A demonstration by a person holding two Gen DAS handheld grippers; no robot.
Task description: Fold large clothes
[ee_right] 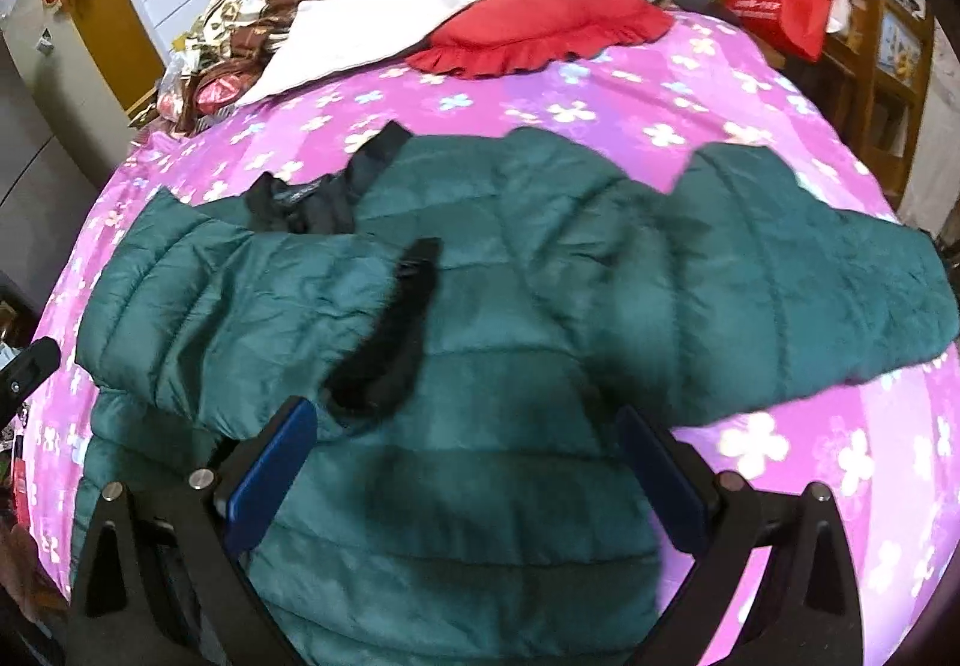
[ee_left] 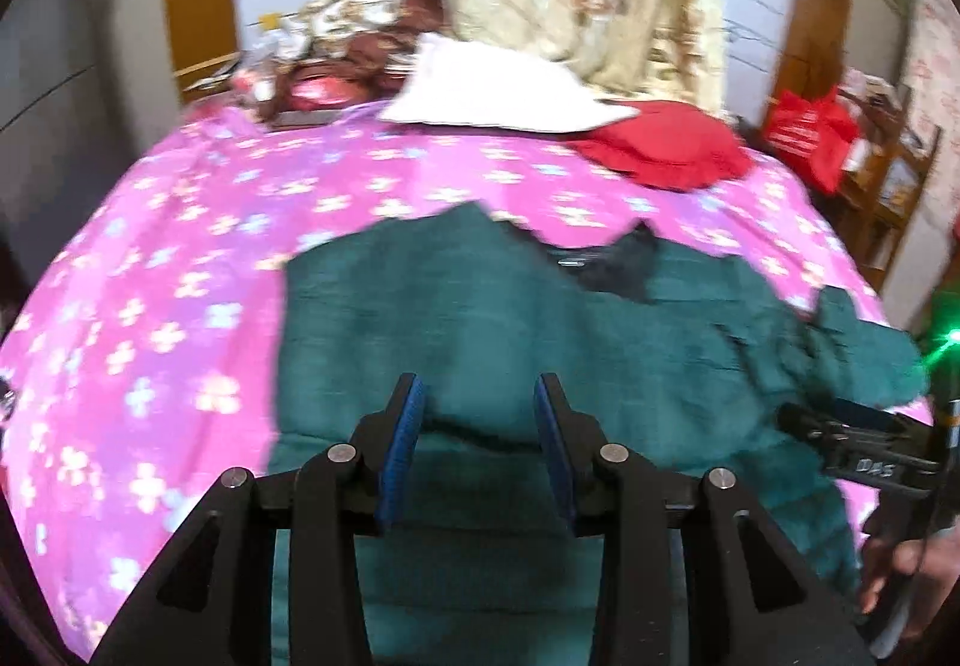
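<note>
A dark green puffer jacket [ee_right: 480, 318] lay spread on the bed, over a pink bedspread [ee_right: 600, 102] printed with pale flowers. One sleeve [ee_right: 240, 294] was already folded in across the chest, its black cuff [ee_right: 390, 342] lying near the middle of the body, while the other sleeve [ee_right: 810, 270] still stretched out toward the edge of the bed. The black collar [ee_right: 336, 192] sat at the far side, toward the red pillow [ee_right: 540, 30] and a white cloth [ee_right: 360, 36] just beside it. The left gripper [ee_left: 478, 426] hung above the lower part of the jacket with its blue pads a little apart and nothing pinched between them; the cloth showed only underneath. The right gripper [ee_right: 468, 462] hovered over the hem end with its jaws spread wide, also empty. In the left view that right-hand tool [ee_left: 864, 444] showed at the edge, with a hand [ee_left: 906, 582] below it. To me the job looked partway done: one sleeve in, one to go. The next move, I judged, called for the right tongs to reach the outstretched sleeve near its cuff, pinch the padded cloth firmly and carry it across the chest to match the first. The slippery, bulky filling might spring back, so a deep bite seemed wise.
</note>
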